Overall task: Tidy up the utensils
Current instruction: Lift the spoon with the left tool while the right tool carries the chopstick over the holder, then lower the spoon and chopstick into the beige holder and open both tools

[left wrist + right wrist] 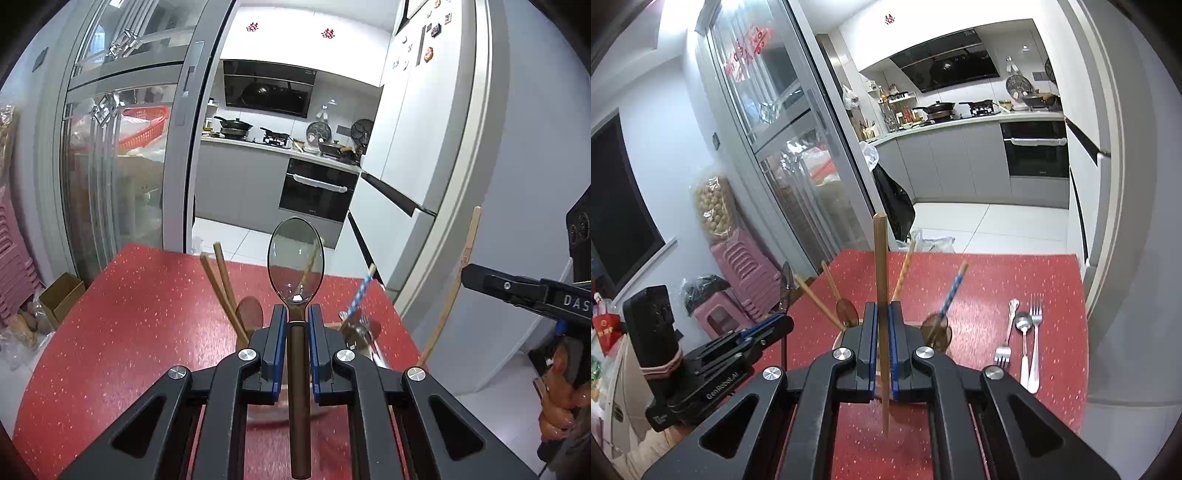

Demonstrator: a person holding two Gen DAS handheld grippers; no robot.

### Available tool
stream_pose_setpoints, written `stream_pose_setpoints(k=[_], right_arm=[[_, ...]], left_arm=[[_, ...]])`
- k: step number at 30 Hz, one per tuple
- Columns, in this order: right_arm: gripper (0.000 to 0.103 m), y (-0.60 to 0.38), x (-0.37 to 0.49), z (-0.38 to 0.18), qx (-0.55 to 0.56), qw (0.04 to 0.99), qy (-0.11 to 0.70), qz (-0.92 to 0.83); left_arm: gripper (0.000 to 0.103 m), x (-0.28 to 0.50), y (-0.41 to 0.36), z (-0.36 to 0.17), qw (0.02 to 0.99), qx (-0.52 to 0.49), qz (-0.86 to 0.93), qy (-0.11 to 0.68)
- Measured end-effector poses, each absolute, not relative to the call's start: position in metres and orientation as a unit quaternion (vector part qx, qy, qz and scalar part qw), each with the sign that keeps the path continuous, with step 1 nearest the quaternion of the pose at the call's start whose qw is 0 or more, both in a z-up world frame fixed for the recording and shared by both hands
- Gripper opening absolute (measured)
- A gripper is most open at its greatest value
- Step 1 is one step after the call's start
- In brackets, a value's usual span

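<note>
Utensils are the business here, and two of them are in hand: the left gripper (pixel 297 325) is clenched on the brown handle of a translucent spoon (pixel 296 258), whose bowl stands upright just ahead of its jaws, and the right gripper (pixel 882 325) is clamped on a single wooden chopstick (pixel 881 295) that runs straight up through its jaws and sticks out above and below them. Each is pinched partway along its shaft and held upright, probably so it can be lowered end-first into a container or laid down cleanly. Beyond and below both sets of jaws, more chopsticks (pixel 816 299), a blue-striped stick (pixel 951 295) and brown spoons (pixel 847 312) stand leaning apart, seemingly in a holder whose body is hidden behind the grippers. To the right of the right jaws, well apart from that cluster, two metal forks (pixel 1036 332) and a metal spoon (pixel 1022 332) lie side by side on the red table (pixel 979 273), handles toward the camera, which suggests metal pieces are being grouped flat there.
</note>
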State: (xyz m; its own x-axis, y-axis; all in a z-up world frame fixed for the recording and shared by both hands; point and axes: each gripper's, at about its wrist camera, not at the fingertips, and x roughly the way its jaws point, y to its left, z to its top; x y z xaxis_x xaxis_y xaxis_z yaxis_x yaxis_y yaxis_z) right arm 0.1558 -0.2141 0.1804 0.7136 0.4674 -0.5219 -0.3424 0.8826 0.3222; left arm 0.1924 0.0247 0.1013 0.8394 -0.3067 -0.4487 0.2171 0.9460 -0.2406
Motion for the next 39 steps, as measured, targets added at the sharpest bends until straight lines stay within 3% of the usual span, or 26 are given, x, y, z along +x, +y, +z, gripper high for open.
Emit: stream_pose_setpoints(k=[13,39], right_arm=[[0.006,-0.197,0.2,0.199,0.069,0.935,0.278,0.207],[0.006,-0.19,0.233,0.119,0.079,0.92,0.311,0.227]], left_arm=[[0.035,0.233,0.014,0.109,0.967,-0.104,-0.112,0.205],[0.035,0.253,-0.002,0.051,0.977,-0.064,-0.072,0.192]])
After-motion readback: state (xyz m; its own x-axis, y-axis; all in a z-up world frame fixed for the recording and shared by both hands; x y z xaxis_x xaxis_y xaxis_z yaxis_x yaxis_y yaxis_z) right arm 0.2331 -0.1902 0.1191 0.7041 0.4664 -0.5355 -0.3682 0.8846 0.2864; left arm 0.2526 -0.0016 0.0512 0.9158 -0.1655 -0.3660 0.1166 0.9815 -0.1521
